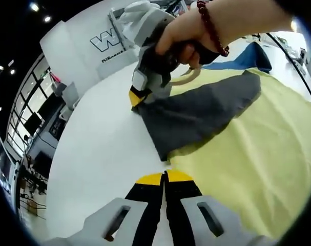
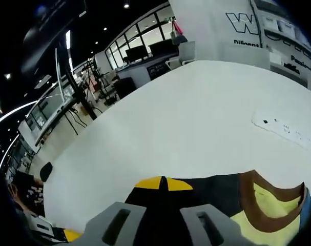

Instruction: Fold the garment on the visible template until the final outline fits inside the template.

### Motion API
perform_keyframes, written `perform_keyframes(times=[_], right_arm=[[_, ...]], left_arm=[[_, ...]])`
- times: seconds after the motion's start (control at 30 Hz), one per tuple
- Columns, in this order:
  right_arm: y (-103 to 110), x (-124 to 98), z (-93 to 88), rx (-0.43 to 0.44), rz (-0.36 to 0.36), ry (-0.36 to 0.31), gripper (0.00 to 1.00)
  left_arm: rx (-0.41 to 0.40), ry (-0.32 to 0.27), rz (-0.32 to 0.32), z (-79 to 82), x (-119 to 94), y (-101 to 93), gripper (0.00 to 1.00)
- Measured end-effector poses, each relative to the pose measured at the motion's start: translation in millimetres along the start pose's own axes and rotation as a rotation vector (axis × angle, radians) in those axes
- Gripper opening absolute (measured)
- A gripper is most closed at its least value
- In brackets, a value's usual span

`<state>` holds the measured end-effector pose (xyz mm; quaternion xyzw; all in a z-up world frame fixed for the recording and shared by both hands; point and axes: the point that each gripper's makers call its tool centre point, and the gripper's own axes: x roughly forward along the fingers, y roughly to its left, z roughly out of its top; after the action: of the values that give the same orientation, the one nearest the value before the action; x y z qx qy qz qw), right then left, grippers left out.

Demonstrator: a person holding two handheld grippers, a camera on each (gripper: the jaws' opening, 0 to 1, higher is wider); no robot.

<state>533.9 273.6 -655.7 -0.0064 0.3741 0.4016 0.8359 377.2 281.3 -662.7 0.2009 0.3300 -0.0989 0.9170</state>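
Left gripper view: left tongs (image 1: 164, 177) with yellow-tipped black jaws pressed together, tips right at the near corner of the grey garment (image 1: 196, 115) where it meets the pale yellow template (image 1: 268, 154); whether any cloth is pinched between them cannot be told. Garment spread flat ahead of the tips, dull matte fabric, roughly trapezoid, lying mostly on the template with its left edge over bare white bench (image 1: 104, 148). Template a soft, faintly rippled yellow sheet stretching away to the right of the tongs. Beyond it, a blue cloth (image 1: 255, 55) at the far side. Right tongs (image 1: 140, 95) at the garment's far corner, held by a hand (image 1: 183, 36) with a red bead bracelet (image 1: 211, 25); jaws seemingly down on the fabric edge, grip not clear. Wide open bench to the left of both tongs.

Right gripper view: right tongs (image 2: 163, 183) closed, tips together over dark grey cloth; grasp not certain. Just right of the tips, a brown-trimmed neckline (image 2: 257, 197) with yellow showing through. Broad smooth white bench ahead, a white power strip (image 2: 286, 128) well off to the right.
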Motion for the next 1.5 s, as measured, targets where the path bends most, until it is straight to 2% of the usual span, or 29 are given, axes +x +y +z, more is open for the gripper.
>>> perform_keyframes(times=[0.2, 0.33, 0.43, 0.5, 0.6, 0.73, 0.83, 0.9, 1.1, 1.27, 1.43, 1.5], right_arm=[[1.6, 3.4, -0.1, -0.006, 0.0, -0.001, 0.0], [3.4, 0.6, 15.1, 0.005, 0.002, -0.067, 0.0], [4.8, -3.5, 27.7, -0.019, 0.0, -0.11, 0.01], [2.7, -8.3, 35.0, -0.042, -0.019, -0.128, 0.1], [0.8, -14.0, 39.5, -0.034, -0.021, -0.144, 0.21], [2.9, -24.1, 41.4, -0.031, -0.017, -0.155, 0.3], [5.0, -31.2, 42.5, -0.047, -0.015, -0.161, 0.29], [3.3, -34.8, 39.4, -0.069, -0.025, -0.146, 0.29], [1.7, -51.0, 30.4, -0.065, -0.027, -0.138, 0.38], [2.0, -62.7, 20.8, -0.097, -0.029, -0.132, 0.43], [7.0, -62.4, 11.7, -0.101, 0.003, -0.096, 0.33], [9.6, -57.4, 9.9, -0.115, 0.014, -0.084, 0.34]], left_arm=[[0.009, 0.014, 0.005, -1.9, -1.0, 1.6, 0.05], [-0.004, 0.012, 0.009, -1.6, -2.1, 3.0, 0.05], [-0.006, 0.016, 0.009, -2.4, -1.4, 2.6, 0.05], [-0.019, 0.013, 0.007, -0.2, -2.1, 3.1, 0.05], [-0.041, -0.001, 0.009, 5.0, -3.1, 4.7, 0.05], [-0.06, -0.014, 0.012, 10.3, -4.1, 6.1, 0.13], [-0.075, -0.018, 0.011, 13.0, -5.9, 5.5, 0.16], [-0.077, -0.017, 0.014, 13.5, -7.0, 5.1, 0.18], [-0.085, -0.019, 0.006, 15.2, -11.8, 3.0, 0.26], [-0.121, -0.031, 0.002, 18.0, -15.7, 3.9, 0.35], [-0.13, -0.013, -0.004, 14.5, -13.7, 2.6, 0.37], [-0.138, -0.008, -0.011, 14.6, -12.0, 2.3, 0.38]])
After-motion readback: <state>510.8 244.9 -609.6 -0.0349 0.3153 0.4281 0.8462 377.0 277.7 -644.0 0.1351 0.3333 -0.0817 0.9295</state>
